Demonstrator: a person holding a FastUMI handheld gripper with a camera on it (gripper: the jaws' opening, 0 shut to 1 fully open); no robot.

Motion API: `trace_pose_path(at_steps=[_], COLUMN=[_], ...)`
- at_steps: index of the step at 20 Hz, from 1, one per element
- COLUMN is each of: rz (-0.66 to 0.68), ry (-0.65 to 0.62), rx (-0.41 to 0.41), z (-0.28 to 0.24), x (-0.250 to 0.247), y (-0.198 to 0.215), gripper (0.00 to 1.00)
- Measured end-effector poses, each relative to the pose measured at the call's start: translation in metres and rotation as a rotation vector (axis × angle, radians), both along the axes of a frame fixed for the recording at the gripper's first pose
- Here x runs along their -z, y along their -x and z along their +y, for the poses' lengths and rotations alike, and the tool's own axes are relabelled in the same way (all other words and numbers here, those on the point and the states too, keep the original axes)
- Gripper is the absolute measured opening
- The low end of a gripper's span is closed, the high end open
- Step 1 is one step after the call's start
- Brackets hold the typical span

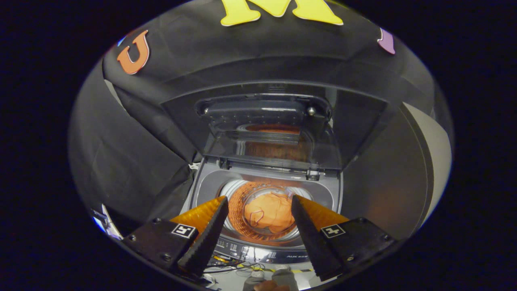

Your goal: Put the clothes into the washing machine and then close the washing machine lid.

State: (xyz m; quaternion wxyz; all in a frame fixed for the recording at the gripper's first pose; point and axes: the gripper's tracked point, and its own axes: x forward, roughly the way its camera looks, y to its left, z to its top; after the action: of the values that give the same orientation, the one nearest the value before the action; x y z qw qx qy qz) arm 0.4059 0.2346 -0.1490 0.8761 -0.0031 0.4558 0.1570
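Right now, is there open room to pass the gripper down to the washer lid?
Yes. The hand-held gripper is open and empty. The raised lid stands free beyond the fingers. The drum holds the orange cloth.

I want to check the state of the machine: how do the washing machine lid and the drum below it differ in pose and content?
The washing machine lid stands raised behind the opening, while the drum lies open below it. The lid is flat and see-through with a dark frame; the drum is round and ribbed. The drum holds the orange clothes; the lid carries nothing, only an orange reflection. The hand-held gripper is open, its fingers apart above the drum. Both belong to the same machine.
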Motion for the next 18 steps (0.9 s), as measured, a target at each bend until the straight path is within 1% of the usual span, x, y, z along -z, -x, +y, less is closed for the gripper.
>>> trace_pose_path(at_steps=[8, 12, 15, 18], rz=[-0.087, -0.137, -0.170, -0.173], ry=[-0.014, -0.021, -0.023, -0.018], rx=[-0.004, 0.006, 0.015, 0.017], z=[0.005, 0.002, 0.000, 0.001], x=[-0.085, -0.128, -0.148, -0.153], y=[-0.024, -0.037, -0.045, -0.051], gripper=[0.98, 0.98, 0.98, 0.98])
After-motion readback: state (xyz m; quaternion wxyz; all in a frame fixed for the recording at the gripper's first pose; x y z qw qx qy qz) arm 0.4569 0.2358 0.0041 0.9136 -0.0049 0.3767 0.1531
